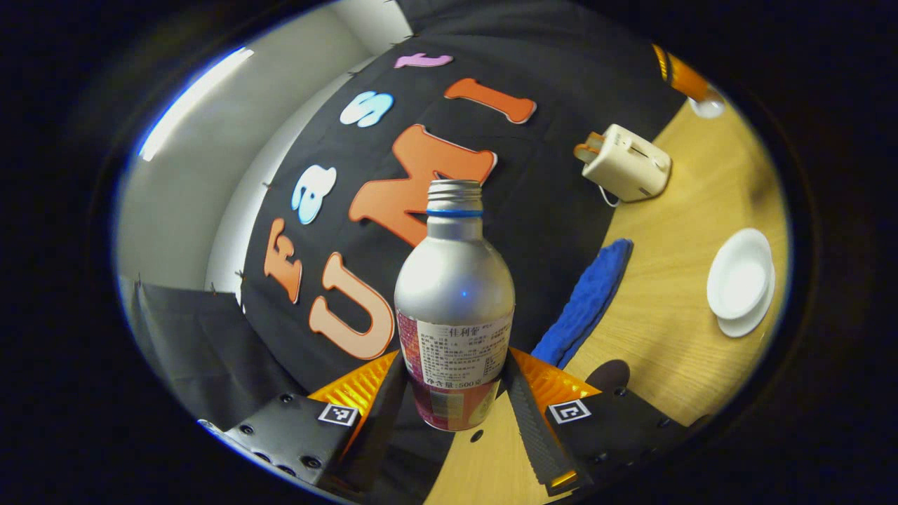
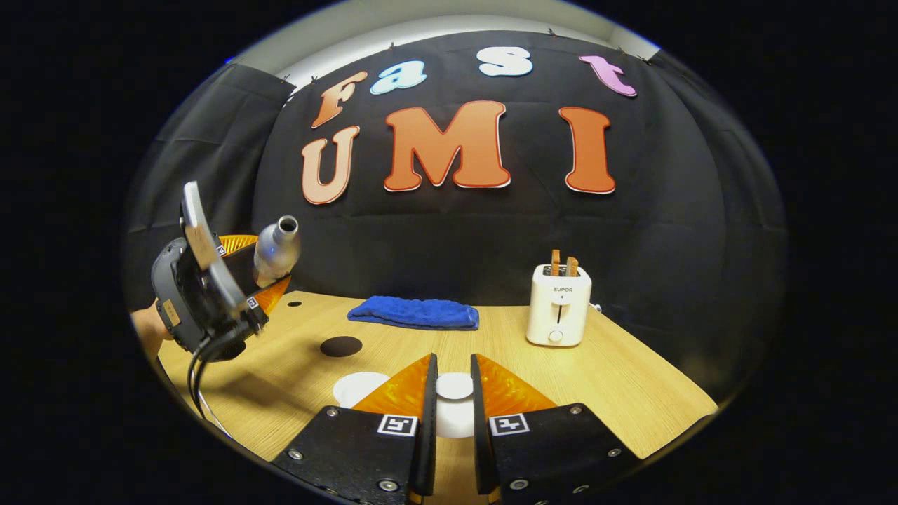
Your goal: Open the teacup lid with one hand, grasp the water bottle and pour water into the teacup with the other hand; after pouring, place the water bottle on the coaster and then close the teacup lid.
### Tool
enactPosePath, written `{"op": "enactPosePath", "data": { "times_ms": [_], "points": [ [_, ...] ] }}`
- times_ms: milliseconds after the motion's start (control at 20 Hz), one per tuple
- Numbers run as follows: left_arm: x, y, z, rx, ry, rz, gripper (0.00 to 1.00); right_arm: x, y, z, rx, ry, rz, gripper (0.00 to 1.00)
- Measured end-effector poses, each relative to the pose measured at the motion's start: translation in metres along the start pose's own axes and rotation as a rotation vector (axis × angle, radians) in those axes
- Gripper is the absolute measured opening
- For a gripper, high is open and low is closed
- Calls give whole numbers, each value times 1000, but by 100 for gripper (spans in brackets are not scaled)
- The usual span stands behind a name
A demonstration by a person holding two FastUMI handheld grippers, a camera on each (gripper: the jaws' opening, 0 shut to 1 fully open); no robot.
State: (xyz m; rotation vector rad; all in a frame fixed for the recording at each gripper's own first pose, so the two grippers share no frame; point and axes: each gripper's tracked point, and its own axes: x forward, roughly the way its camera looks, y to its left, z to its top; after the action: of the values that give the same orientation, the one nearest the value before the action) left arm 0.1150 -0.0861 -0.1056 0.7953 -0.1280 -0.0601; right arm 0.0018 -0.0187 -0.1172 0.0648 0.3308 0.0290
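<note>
Wooden desk [image 2: 617, 379], dark coaster [image 2: 341, 346] lying on it. Left gripper [image 1: 456, 393] clamped on water bottle [image 1: 454, 294], lifted clear of desk, long axis tilted, open neck pointing up toward booth wall. Right gripper [image 2: 453, 403] narrowed around teacup lid [image 2: 454, 385]; contact unclear.

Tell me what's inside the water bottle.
The water bottle, held in the left gripper, has no cap on its neck. Its metal wall is opaque, so any water inside cannot be seen.
</note>
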Motion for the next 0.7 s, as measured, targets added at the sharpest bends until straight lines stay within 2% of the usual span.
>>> {"op": "enactPosePath", "data": {
  "times_ms": [50,250,300,350,400,450,500,550,600,650,700],
  "points": [
    [2,8,-3,-81,3,19,83,1,4,2,-5,-3,6,23],
    [7,19,-16,-355,35,56,83,8,22,4,-23,-2,34,23],
    [10,20,-24,-399,54,69,78,9,26,4,-29,0,37,23],
    [12,16,-27,-449,68,56,83,10,30,4,-36,0,45,23],
    [14,14,-31,-500,84,52,78,10,33,4,-42,1,51,23],
    [18,9,-36,-557,96,40,83,11,36,2,-45,3,59,27],
    [22,8,-41,-617,109,34,87,12,39,1,-46,7,64,23],
    [27,9,-45,-681,116,17,83,14,40,-1,-46,13,69,23],
    [32,9,-48,-738,124,9,87,15,42,-3,-45,18,74,23],
    [37,4,-52,-788,126,-9,83,16,44,-4,-44,23,80,23],
    [40,-1,-54,-830,130,-23,83,19,49,-6,-41,30,88,23]
  ]
}}
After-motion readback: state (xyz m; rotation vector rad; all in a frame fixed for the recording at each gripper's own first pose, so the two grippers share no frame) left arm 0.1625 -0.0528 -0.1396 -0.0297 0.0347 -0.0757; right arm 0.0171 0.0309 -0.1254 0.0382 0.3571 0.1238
